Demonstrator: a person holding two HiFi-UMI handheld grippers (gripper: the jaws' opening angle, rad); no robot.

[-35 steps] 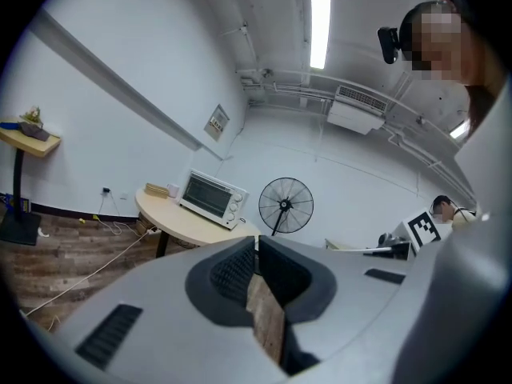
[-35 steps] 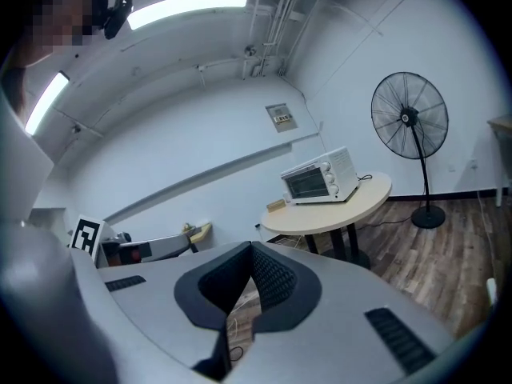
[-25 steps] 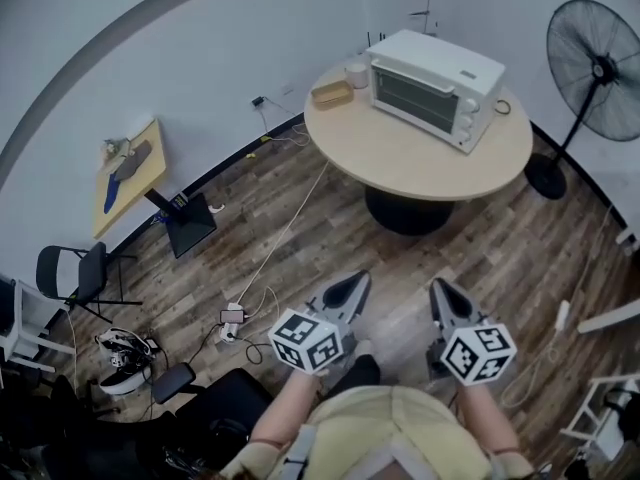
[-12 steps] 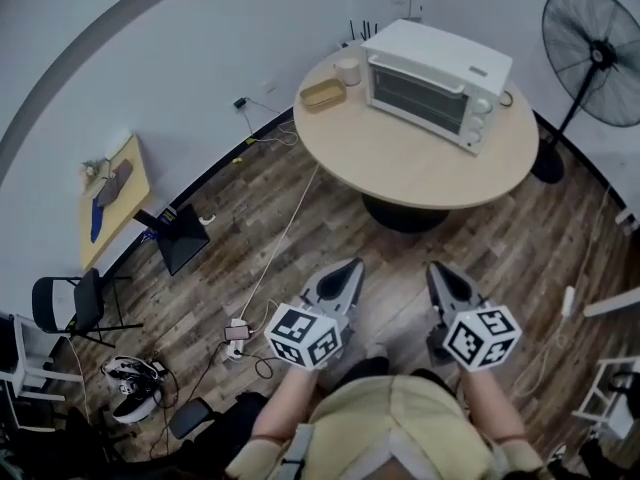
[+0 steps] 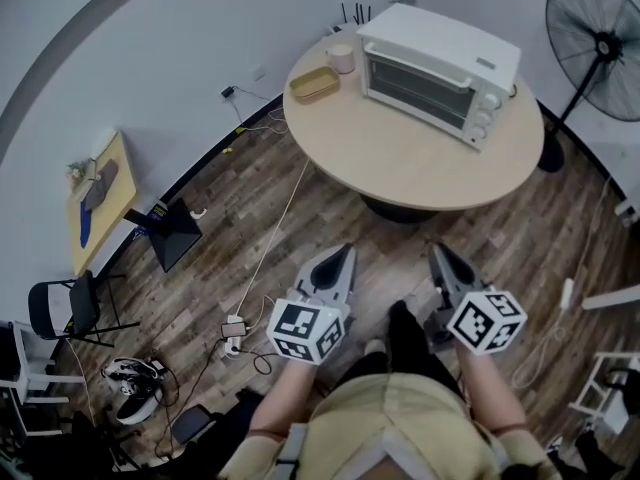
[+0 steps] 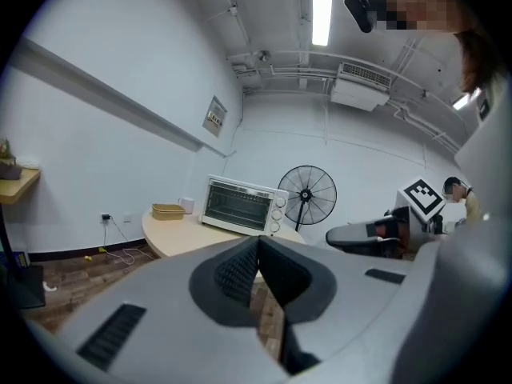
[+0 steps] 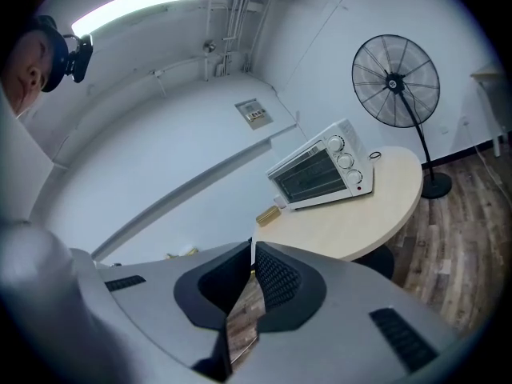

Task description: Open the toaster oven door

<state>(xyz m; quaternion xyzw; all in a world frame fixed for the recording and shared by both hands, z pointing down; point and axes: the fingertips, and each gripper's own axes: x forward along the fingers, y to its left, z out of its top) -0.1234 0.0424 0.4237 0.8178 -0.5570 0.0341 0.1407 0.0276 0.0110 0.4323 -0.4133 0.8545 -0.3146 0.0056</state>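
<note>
We were only approaching, left hand-held gripper (image 5: 345,255) and right hand-held gripper (image 5: 438,253) both pressed together, empty, the shut toaster oven (image 5: 435,68) on the worktop (image 5: 400,163) well ahead; next, probably, reaching its door handle.

Head camera looks steeply down — all views share the toaster oven (image 5: 440,68).

Even, cool indoor light, fairly bright, with faint shadows. A ceiling tube light (image 6: 322,6) glares white at twelve o'clock in the left gripper view. Fisheye distortion bends the wall (image 5: 250,18); corners go black. The left gripper (image 6: 258,240) looms soft-focus at six o'clock.
</note>
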